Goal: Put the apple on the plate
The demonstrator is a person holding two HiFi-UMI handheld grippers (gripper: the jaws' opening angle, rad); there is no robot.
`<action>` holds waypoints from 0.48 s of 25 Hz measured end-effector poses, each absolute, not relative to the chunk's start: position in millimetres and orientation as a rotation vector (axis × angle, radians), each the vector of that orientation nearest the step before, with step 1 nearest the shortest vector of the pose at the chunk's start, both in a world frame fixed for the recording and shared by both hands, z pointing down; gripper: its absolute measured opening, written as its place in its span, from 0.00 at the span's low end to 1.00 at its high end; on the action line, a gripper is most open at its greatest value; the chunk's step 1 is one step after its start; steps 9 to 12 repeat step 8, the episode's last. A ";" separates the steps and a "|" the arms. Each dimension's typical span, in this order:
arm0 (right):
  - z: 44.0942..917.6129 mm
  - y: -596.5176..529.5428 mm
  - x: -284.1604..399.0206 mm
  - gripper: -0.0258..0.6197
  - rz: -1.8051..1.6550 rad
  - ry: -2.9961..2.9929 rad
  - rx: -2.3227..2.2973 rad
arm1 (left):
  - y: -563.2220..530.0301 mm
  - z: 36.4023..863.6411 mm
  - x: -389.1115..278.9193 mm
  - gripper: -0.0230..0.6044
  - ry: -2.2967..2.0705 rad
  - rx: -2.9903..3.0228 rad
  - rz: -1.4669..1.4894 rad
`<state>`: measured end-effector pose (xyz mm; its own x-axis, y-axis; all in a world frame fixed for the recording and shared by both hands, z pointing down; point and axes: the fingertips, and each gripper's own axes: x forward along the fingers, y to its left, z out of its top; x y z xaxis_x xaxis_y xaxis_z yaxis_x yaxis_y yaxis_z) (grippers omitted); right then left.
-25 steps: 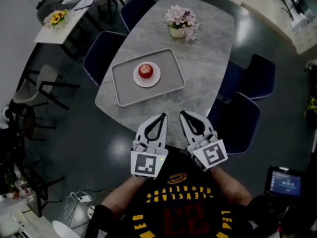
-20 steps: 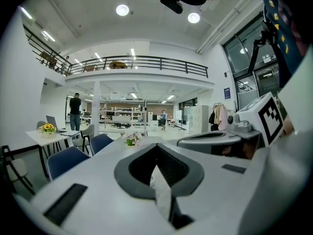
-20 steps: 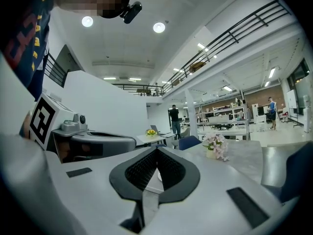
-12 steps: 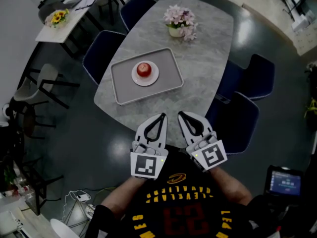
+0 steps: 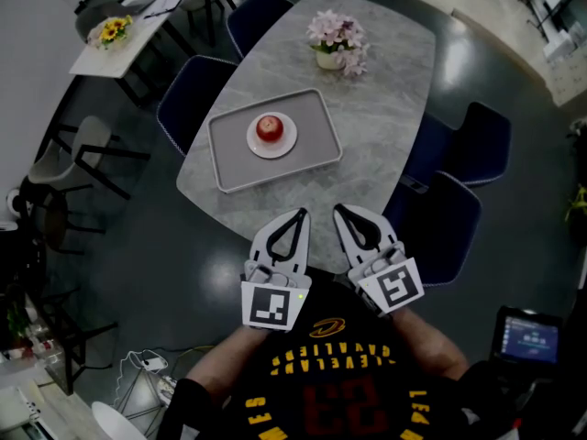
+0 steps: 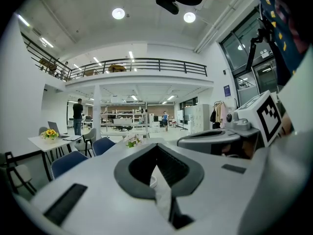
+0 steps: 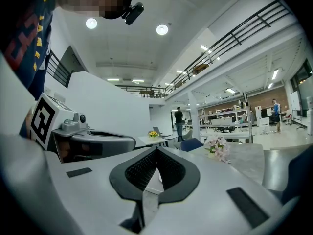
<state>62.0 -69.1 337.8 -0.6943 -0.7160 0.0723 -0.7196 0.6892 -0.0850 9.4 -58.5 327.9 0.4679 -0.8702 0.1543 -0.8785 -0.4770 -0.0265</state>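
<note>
Grey marble-patterned table [image 5: 390, 108], rounded corners. Grey rectangular tray [image 5: 319, 136] lies flat on the tabletop's near half, close to the left edge, set askew to it. Flowers [image 5: 337, 39] in a pot stand upright near the far edge, well apart from the tray.

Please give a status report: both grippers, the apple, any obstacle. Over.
Left gripper shut, empty; right gripper shut, empty. Apple sits on plate, inside tray. Nothing in the way.
</note>
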 end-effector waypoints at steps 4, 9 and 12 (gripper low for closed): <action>338.2 -68.8 61.6 0.05 0.165 -2.857 1.207 | -58.6 326.9 7.9 0.04 -1.581 2.653 0.238; 337.6 -68.4 61.4 0.05 0.154 -2.860 1.205 | -58.4 327.0 8.1 0.04 -1.582 2.658 0.247; 337.6 -68.4 61.4 0.05 0.154 -2.860 1.205 | -58.4 327.0 8.1 0.04 -1.582 2.658 0.247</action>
